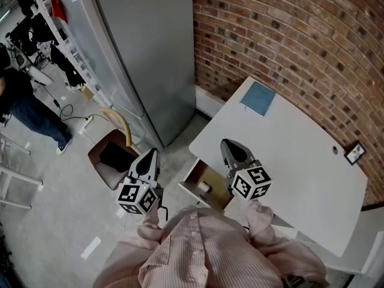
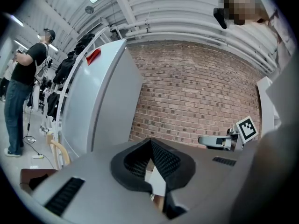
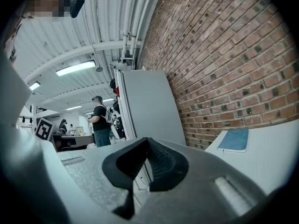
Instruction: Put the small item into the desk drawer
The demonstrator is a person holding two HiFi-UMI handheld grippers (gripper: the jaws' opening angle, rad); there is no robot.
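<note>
The desk drawer (image 1: pixel 193 188) stands pulled out under the white desk's (image 1: pixel 288 161) near-left corner. A small white item (image 1: pixel 205 186) lies inside it. My right gripper (image 1: pixel 228 144) hovers just above the drawer and the desk edge, shut, with nothing between its jaws. My left gripper (image 1: pixel 151 155) hangs left of the drawer over the floor, also shut and empty. In the left gripper view the closed jaw tips (image 2: pixel 150 141) point toward the brick wall, and a bit of the drawer shows below them. In the right gripper view the closed tips (image 3: pixel 147 141) aim past the desk.
A blue notebook (image 1: pixel 258 98) lies at the desk's far corner, and a small dark frame (image 1: pixel 355 153) stands at its right edge. A tall grey cabinet (image 1: pixel 144 53) rises left of the desk. A wooden chair (image 1: pixel 114 155) stands below it. A person (image 1: pixel 24 101) stands far left.
</note>
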